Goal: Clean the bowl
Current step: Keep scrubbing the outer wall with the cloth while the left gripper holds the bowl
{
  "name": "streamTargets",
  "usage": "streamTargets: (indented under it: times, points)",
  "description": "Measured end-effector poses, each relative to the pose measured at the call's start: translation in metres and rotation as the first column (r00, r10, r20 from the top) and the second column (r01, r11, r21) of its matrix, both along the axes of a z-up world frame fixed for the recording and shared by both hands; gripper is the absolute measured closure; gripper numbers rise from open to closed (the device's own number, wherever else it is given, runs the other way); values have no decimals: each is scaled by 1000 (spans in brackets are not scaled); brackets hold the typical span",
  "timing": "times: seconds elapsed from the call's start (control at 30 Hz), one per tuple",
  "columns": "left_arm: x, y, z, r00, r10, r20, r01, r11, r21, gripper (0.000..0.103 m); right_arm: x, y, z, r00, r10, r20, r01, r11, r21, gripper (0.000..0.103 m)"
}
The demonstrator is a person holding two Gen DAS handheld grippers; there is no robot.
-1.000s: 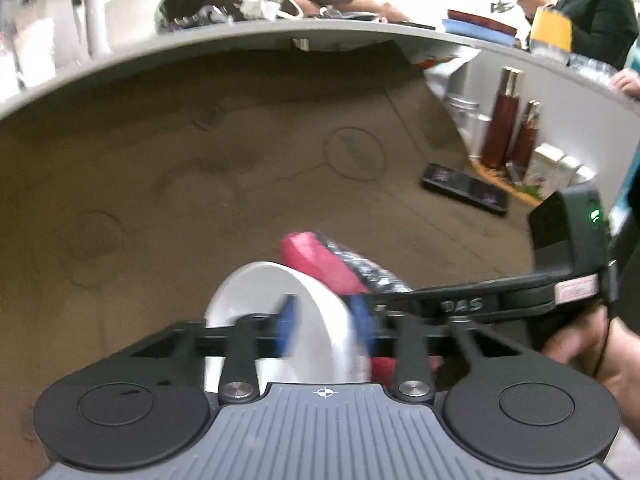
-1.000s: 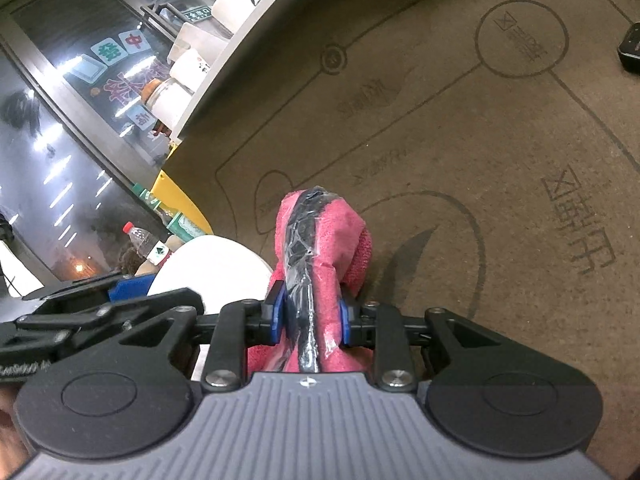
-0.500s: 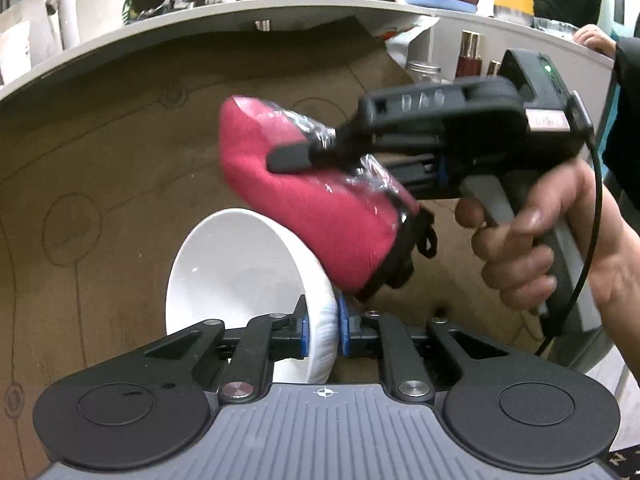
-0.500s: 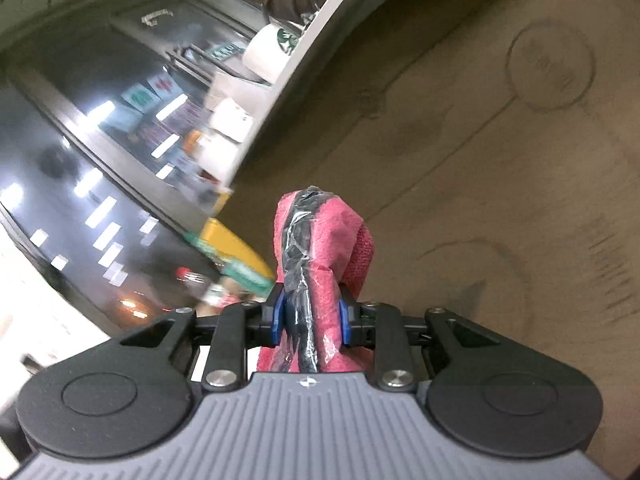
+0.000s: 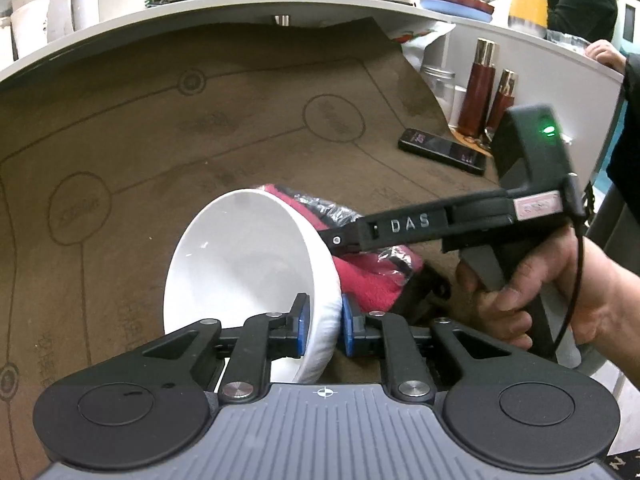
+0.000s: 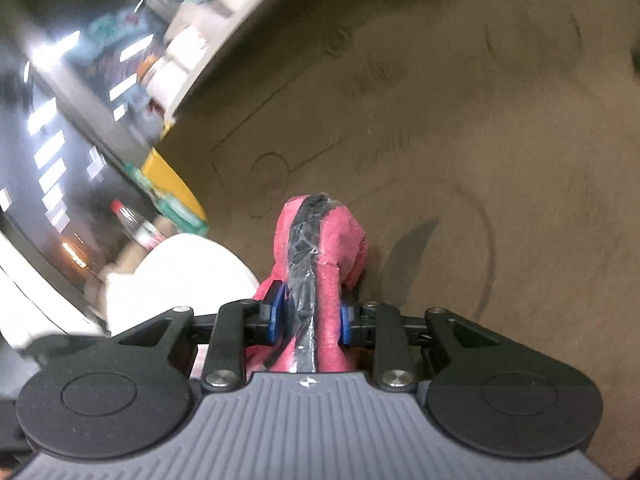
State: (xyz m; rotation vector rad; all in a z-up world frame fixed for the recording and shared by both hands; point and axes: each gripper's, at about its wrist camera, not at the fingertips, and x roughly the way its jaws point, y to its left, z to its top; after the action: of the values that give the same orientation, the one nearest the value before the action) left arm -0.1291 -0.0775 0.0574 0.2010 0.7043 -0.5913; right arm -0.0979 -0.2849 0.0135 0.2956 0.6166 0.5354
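My left gripper (image 5: 322, 330) is shut on the rim of a white bowl (image 5: 240, 264), held tilted above the brown mat with its inside facing left. My right gripper (image 6: 308, 320) is shut on a pink cloth pad (image 6: 320, 248) wrapped with black tape and clear film. In the left wrist view the pad (image 5: 360, 276) lies against the bowl's outer wall on its right side, behind the rim. In the right wrist view the bowl (image 6: 188, 276) shows white and blurred just left of the pad.
A brown mat (image 5: 200, 140) with printed circles covers the table. A black phone (image 5: 442, 150) lies at its right edge. Dark red bottles (image 5: 478, 88) and a jar stand beyond. A curved white counter (image 5: 120, 40) with people behind rings the back.
The pink pad has dropped from above the bowl's rim to the bowl's outer right side. The bowl has tilted more upright in my left gripper. The right wrist view is blurred by motion.
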Motion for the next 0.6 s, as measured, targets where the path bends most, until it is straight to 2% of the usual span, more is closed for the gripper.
streamTargets:
  times: [0.27,0.6]
  points:
    - [1,2,1,1000,13,10,-13,1000,-4,84,-12,4,15,997,-8,74,14,996,-88,75]
    - [19,-3,5,998,47,44,-47,999,-15,82,-8,5,20,994,-35,105,47,992,-120,75]
